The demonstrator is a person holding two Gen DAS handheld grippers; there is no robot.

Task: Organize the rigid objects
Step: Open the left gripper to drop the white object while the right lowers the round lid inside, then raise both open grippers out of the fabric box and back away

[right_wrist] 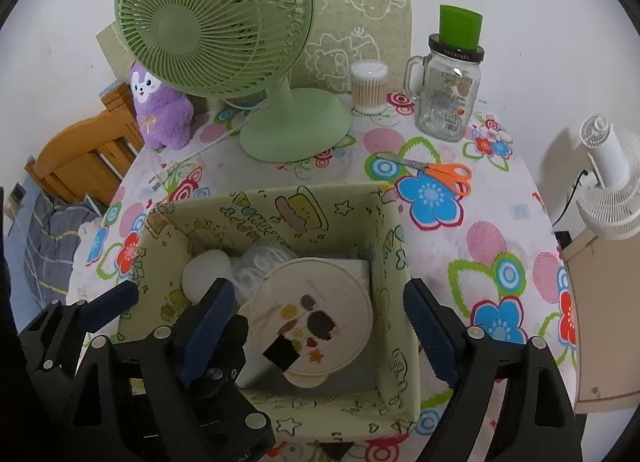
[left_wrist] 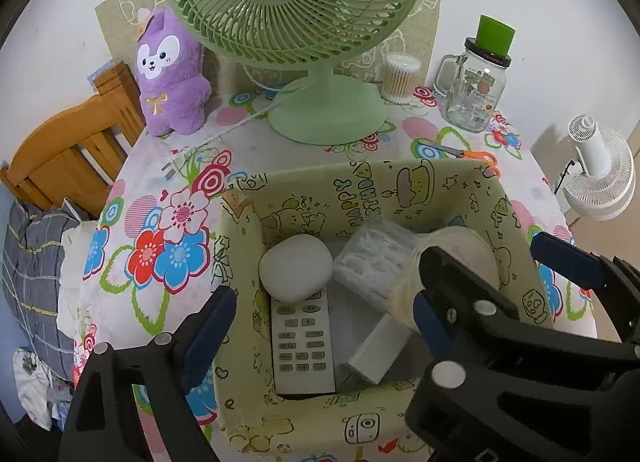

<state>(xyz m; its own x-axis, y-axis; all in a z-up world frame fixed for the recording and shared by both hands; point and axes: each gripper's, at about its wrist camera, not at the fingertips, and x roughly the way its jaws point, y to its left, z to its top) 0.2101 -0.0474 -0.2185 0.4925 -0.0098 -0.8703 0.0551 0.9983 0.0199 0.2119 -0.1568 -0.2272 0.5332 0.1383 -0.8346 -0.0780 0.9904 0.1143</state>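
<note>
Cream-coloured and tilted, the round lid [right_wrist: 316, 314] leans loosely in the printed fabric box [right_wrist: 394, 262] on the table [right_wrist: 480, 229], so with both your left gripper [left_wrist: 320, 322] and right gripper [right_wrist: 316, 326] jaws open and empty, a careless nudge could tip it onto the remote [left_wrist: 302, 346].

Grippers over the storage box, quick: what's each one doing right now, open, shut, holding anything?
Left gripper: open, holding nothing, above the storage box.
Right gripper: open, holding nothing, jaws astride the round lidded container.

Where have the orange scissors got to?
The scissors lie on the flowered tablecloth outside the box, just past its far right corner, in front of the glass jar.
</note>
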